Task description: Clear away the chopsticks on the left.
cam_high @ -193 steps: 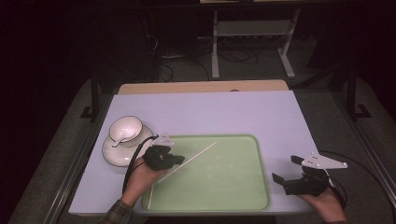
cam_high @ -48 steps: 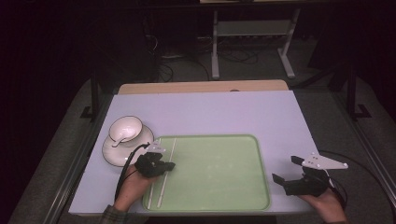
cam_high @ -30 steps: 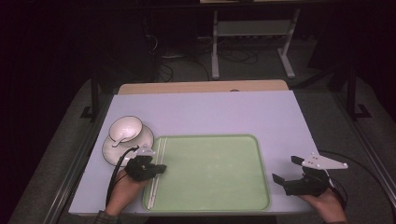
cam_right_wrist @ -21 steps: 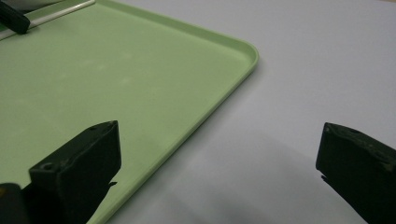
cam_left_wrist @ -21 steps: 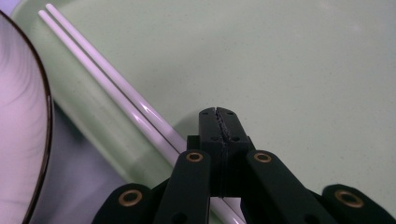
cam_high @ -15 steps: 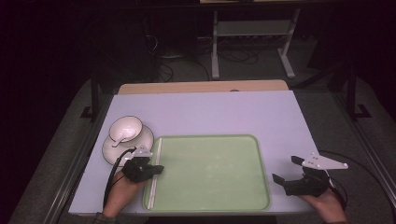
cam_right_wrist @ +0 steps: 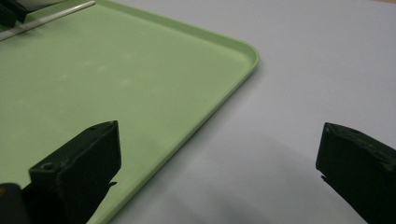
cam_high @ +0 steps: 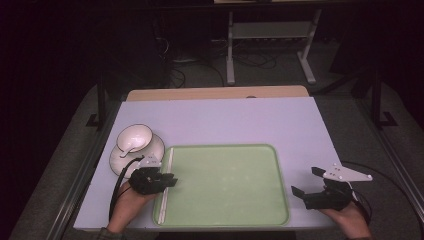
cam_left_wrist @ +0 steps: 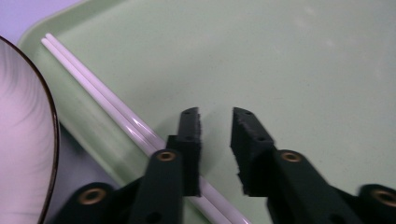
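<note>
The left tongs (cam_high: pixel 170 181) are hovering over the left edge of the green tray (cam_high: pixel 250 210), with their jaws standing apart and nothing pinched between them; they have just been opening, and the gap between the pads is bare tray. In the left gripper view the left tongs (cam_left_wrist: pixel 215 119) are showing this plainly: the pair of white chopsticks (cam_left_wrist: pixel 100 95) is lying flat on the tray just to the left of the left jaw, passing under that jaw's side and running on toward the tray's far corner. The two sticks are lying side by side, touching along their length, released and parallel to the tray's rim. From the high view, the chopsticks (cam_high: pixel 166 182) are resting just inside the tray's left rim, stretching from near edge to far edge, with the tongs sitting over their middle.

To the left of the tray, a white bowl (cam_high: pixel 134 138) is standing on a white saucer (cam_high: pixel 120 159) on the counter (cam_high: pixel 225 120), near the tongs but apart from them. In the left gripper view the dark-rimmed saucer (cam_left_wrist: pixel 23 140) is lying just beside the tray's edge.

Well apart on the right, the right tongs (cam_high: pixel 304 182) are resting off the tray's right rim, over the bare counter, gaping wide and grasping nothing. In the right gripper view the right tongs (cam_right_wrist: pixel 219 149) are framing the tray's corner (cam_right_wrist: pixel 243 51).
</note>
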`<state>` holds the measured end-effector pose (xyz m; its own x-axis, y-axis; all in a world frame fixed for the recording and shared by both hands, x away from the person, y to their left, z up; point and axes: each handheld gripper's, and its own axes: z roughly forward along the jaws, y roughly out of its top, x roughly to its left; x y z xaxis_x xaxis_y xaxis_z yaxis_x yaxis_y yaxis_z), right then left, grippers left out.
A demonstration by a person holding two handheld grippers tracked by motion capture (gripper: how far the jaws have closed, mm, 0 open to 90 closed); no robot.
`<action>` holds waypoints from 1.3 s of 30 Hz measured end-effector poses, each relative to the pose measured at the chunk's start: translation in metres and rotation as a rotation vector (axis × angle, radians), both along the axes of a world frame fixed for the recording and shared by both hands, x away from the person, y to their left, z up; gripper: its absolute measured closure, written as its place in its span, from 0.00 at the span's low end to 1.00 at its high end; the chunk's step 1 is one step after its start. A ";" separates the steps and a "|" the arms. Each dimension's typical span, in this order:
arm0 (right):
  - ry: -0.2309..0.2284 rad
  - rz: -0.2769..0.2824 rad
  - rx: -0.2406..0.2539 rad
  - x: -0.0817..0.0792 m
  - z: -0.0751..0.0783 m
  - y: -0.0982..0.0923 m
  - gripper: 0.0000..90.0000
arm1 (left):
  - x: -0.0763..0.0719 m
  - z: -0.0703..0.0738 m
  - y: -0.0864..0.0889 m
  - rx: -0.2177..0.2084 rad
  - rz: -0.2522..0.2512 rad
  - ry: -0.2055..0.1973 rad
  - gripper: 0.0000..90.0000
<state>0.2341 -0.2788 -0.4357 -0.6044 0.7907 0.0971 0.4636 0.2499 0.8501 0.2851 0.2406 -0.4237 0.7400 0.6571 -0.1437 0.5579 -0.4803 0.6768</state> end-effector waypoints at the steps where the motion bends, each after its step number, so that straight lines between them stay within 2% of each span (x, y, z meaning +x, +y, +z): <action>1: 0.000 0.000 0.001 0.000 0.000 0.000 0.00 | 0.000 0.001 0.001 -0.007 0.005 0.000 0.67; 4: 0.000 0.001 0.001 0.000 0.000 0.000 0.00 | 0.001 0.004 0.004 -0.013 0.017 -0.009 0.55; 5: 0.001 0.000 0.001 0.000 0.000 -0.001 0.00 | 0.002 0.005 0.005 -0.015 0.020 -0.008 0.48; 6: 0.001 0.000 0.001 0.000 0.000 -0.001 0.00 | 0.002 0.006 0.006 -0.021 0.023 -0.010 0.48; 10: 0.001 -0.002 0.003 0.000 0.000 -0.001 0.00 | 0.002 0.011 0.009 -0.033 0.025 -0.014 0.34; 12: 0.001 -0.001 0.002 0.000 0.000 0.000 0.00 | 0.002 0.014 0.010 -0.034 0.027 -0.020 0.30; 26: 0.005 -0.003 0.006 0.001 -0.001 0.000 0.00 | 0.002 0.038 0.032 -0.046 0.066 -0.040 0.30; 35: 0.007 -0.005 0.006 0.002 -0.001 0.000 0.00 | 0.009 0.059 0.048 -0.052 0.100 -0.055 0.30; 39: 0.005 -0.006 0.005 0.002 -0.001 0.000 0.00 | 0.016 0.071 0.058 -0.055 0.129 -0.073 0.31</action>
<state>0.2360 -0.2784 -0.4363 -0.5989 0.7940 0.1045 0.4695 0.2423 0.8490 0.3014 0.2983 -0.3528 0.6599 0.7399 -0.1306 0.5607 -0.3693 0.7411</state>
